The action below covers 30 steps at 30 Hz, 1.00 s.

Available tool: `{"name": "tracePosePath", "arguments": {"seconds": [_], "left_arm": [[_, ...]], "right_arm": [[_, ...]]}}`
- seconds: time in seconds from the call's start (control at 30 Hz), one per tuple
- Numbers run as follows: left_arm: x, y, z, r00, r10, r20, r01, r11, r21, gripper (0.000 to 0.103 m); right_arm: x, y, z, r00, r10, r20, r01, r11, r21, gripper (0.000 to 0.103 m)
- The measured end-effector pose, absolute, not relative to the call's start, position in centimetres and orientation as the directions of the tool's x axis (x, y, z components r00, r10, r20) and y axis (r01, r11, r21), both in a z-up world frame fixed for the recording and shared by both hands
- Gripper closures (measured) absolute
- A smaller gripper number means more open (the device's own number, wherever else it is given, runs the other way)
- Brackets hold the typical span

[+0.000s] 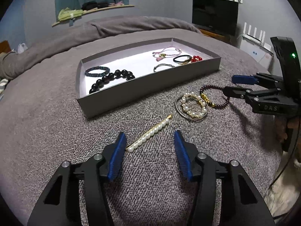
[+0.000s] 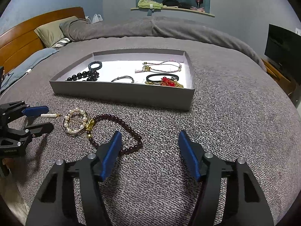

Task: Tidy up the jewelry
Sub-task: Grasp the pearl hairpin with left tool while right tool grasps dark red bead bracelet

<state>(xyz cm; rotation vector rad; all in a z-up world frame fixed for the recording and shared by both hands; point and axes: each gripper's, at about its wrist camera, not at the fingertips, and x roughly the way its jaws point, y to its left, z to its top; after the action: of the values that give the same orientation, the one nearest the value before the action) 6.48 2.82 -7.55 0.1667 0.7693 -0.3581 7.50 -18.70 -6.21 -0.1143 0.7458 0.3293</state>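
Note:
A gold hair clip with a row of pearls (image 1: 156, 128) lies on the grey blanket between the jaws of my left gripper (image 1: 149, 133). Its near end sits against the left pad; the right pad stands clear, so the gripper is open. A dark red bead bracelet (image 2: 123, 122) lies in front of my right gripper (image 2: 150, 132), its near loop beside the left finger, and these jaws are open too. A pearl bracelet (image 1: 185, 109) rests on thin silver bangles between the two. The grey box (image 1: 150, 86) beyond holds several bracelets and hair ties.
In the right wrist view the box (image 2: 122, 96) stands straight ahead, and my left gripper (image 2: 50, 117) is low at the left by the clip (image 2: 48, 115). A wooden headboard and pillows are at the far left. A dark screen (image 1: 214, 15) stands off the bed.

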Motion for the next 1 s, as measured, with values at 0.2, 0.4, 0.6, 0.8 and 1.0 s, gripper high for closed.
{"name": "tracePosePath", "arguments": {"seconds": [0.2, 0.4, 0.6, 0.8, 1.0], "left_arm": [[6.5, 2.4, -7.7, 0.658, -0.254, -0.709, 0.390, 0.920, 0.033, 0.058], [6.5, 2.1, -7.8, 0.651, -0.260, -0.713, 0.406, 0.913, 0.038, 0.065], [6.3, 1.9, -7.7, 0.646, -0.271, -0.714, 0.424, 0.905, 0.041, 0.076], [6.4, 1.3, -7.8, 0.665, -0.253, -0.702, 0.431, 0.898, 0.084, 0.076], [7.4, 0.8, -7.5, 0.671, -0.260, -0.695, 0.426, 0.902, 0.073, 0.074]], "right_arm": [[7.6, -18.3, -6.4, 0.672, 0.270, -0.689, -0.342, 0.939, 0.034, 0.051], [7.9, -17.6, -6.8, 0.653, 0.277, -0.705, -0.357, 0.933, 0.036, 0.063], [7.6, -17.0, -7.0, 0.636, 0.285, -0.717, -0.383, 0.923, 0.027, 0.077], [7.6, -16.9, -7.0, 0.635, 0.285, -0.718, -0.382, 0.924, 0.029, 0.080], [7.7, -16.9, -7.0, 0.639, 0.282, -0.716, -0.375, 0.927, 0.030, 0.080]]}}
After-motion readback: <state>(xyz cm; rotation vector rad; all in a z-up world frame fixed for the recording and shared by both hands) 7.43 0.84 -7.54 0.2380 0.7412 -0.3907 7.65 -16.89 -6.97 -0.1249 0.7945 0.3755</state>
